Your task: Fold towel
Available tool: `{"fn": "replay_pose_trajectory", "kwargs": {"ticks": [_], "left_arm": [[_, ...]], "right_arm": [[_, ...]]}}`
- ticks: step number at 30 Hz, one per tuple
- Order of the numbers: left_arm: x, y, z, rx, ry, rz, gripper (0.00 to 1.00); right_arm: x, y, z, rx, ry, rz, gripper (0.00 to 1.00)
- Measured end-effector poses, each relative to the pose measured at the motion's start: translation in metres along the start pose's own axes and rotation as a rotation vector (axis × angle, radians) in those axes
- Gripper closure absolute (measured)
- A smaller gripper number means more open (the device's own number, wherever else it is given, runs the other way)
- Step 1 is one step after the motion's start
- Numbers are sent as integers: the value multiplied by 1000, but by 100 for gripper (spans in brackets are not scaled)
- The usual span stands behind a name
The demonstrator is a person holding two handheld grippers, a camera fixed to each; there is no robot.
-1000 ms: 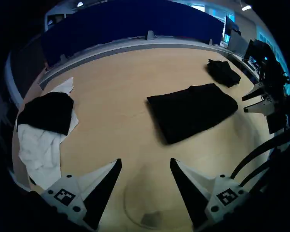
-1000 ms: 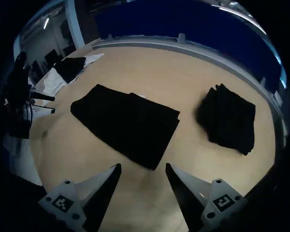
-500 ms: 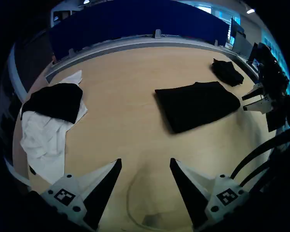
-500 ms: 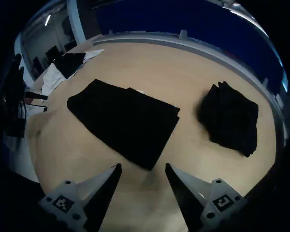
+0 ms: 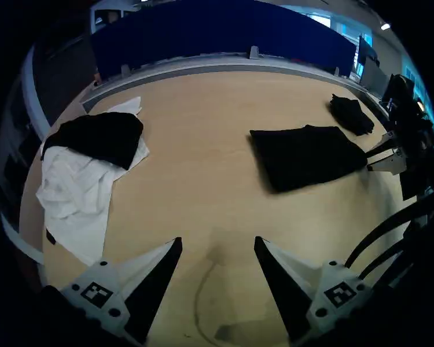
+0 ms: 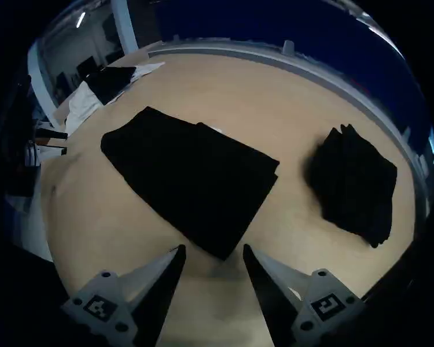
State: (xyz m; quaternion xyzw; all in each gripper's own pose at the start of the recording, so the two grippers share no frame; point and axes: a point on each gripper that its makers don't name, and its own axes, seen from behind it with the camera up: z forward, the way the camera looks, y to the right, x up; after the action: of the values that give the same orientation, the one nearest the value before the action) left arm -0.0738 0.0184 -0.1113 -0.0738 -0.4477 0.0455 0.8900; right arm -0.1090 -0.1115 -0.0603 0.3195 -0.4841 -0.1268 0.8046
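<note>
Wood table [image 6: 246, 92], black towel [image 6: 188, 179]; right gripper [image 6: 212, 248] bears markers [image 6: 96, 305].

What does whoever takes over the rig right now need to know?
Left claw: open, empty, over bare table.
Right claw: open, empty; the near corner of the flat black towel shows between its tips.
Done: a compact black bundle lies to the right of that towel, apart from it.
Left: the flat towel looks only partly folded; a heap of white and black cloths lies unfolded at the table's left edge.
</note>
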Motion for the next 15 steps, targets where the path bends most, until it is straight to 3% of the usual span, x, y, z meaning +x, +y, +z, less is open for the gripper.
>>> {"fn": "replay_pose_trajectory", "kwargs": {"ticks": [2, 6, 10, 12, 15], "left_arm": [[-1, -3, -2, 4, 1, -11, 7], [-4, -7, -5, 11, 1, -21, 7], [-8, -11, -7, 19, -5, -22, 7], [-9, -13, -8, 21, -7, -23, 7], [-11, -14, -8, 23, -8, -29, 7]], "right_arm": [[-2, -2, 1, 20, -13, -2, 36], [-4, 0, 6, 26, -23, 10, 46], [-2, 4, 6, 16, -15, 24, 49], [-2, 4, 6, 19, -18, 29, 65], [-5, 5, 7, 9, -25, 26, 76]]}}
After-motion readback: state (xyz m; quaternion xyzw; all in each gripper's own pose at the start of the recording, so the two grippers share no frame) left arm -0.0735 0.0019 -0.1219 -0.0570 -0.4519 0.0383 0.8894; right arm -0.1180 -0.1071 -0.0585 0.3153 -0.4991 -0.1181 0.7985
